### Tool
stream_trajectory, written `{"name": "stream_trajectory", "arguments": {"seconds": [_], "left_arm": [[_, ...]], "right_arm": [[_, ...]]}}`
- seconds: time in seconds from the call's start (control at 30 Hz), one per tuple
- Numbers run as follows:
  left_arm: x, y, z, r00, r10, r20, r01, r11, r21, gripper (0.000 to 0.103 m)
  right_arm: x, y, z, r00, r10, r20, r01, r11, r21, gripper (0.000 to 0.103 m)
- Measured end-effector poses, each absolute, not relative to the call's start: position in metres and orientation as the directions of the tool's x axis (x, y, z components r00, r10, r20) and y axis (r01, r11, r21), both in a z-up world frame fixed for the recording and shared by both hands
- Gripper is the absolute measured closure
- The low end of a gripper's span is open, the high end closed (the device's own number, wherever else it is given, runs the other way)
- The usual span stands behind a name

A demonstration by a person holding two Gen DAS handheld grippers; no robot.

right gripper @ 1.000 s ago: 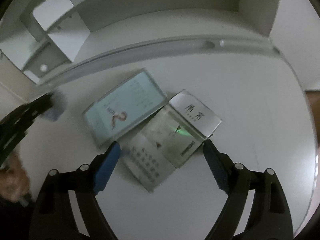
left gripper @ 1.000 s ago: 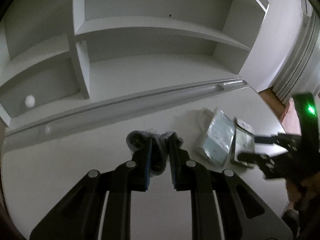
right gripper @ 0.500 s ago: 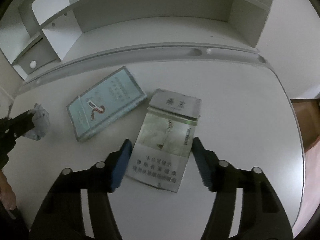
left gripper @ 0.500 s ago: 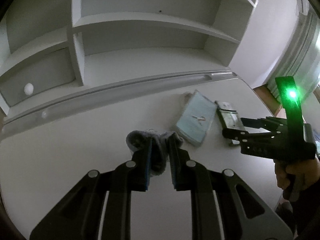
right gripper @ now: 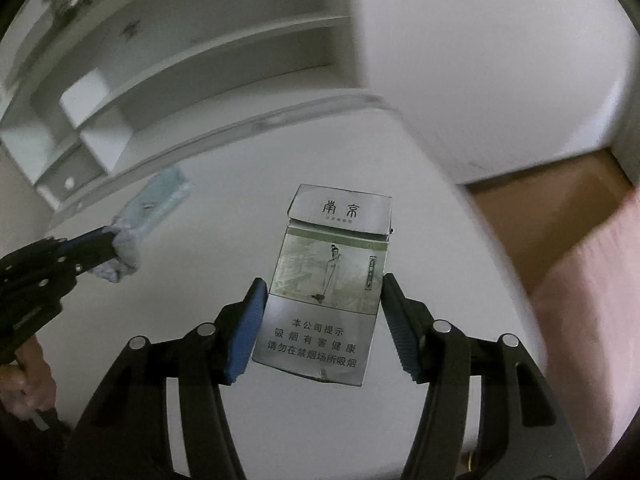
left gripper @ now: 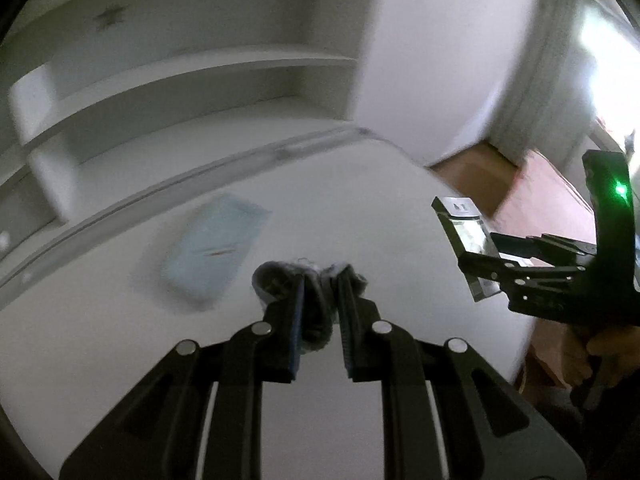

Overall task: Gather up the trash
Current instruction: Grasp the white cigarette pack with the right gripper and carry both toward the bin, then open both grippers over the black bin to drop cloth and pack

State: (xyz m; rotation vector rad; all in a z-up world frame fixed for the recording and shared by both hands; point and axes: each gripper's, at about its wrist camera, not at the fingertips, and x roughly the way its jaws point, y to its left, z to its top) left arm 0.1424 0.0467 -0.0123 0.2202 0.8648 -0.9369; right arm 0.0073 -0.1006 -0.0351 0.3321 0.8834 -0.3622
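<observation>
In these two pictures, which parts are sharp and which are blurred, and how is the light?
Left wrist view: dim; shelves and light-blue packet smeared by motion blur, left gripper and its grey wad sharper, window glare at upper right. Right wrist view: cigarette pack in the right gripper sharp with readable print, background blurred and bent by the fisheye.

The cigarette pack (right gripper: 326,280) is showing glossy printed card, catching light on its silvery face. A wad of tissue (left gripper: 310,300) is looking soft, crumpled and matt — paper or cloth, unclear. The white table (right gripper: 248,208) is reading smooth and matt — the floor (left gripper: 476,172) is looking like brown wood.
</observation>
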Motion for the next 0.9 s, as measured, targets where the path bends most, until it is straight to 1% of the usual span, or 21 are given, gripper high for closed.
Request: {"name": "stream_trajectory", "arguments": {"seconds": [0.1,0.2,0.37,0.5,0.63,0.77,0.9], "left_arm": [[0.105,-0.006,-0.01,0.229,-0.664,-0.712,0.842,0.502,-0.198,0.087],[0.058,-0.061,-0.012,0.128,-0.7,-0.703,0.899,0.381,-0.216,0.087],[-0.029,-0.145,-0.023,-0.047,-0.707,-0.706,0.962,0.159,-0.223,0.087],[-0.098,-0.195,-0.045,-0.171,-0.67,-0.722,0.972,0.005,-0.235,0.087],[-0.147,-0.234,-0.082,-0.241,-0.606,-0.758,0.968,-0.091,-0.236,0.087],[-0.187,-0.272,-0.127,-0.296,-0.503,-0.812,0.955,-0.16,-0.248,0.087],[-0.202,-0.298,-0.162,-0.314,-0.438,-0.843,0.949,-0.179,-0.261,0.087]], "right_arm": [[-0.053,-0.134,-0.035,0.571,-0.235,-0.786,0.534,0.834,0.139,0.046],[-0.118,-0.169,-0.04,0.548,-0.301,-0.78,0.636,0.756,0.155,0.046],[-0.226,-0.215,-0.058,0.49,-0.384,-0.782,0.778,0.597,0.195,0.046],[-0.309,-0.242,-0.085,0.433,-0.413,-0.801,0.859,0.459,0.228,0.046],[-0.379,-0.261,-0.124,0.39,-0.378,-0.84,0.905,0.327,0.273,0.046],[-0.423,-0.273,-0.166,0.358,-0.319,-0.877,0.928,0.225,0.297,0.046],[-0.448,-0.284,-0.193,0.355,-0.276,-0.893,0.933,0.161,0.322,0.046]]}}
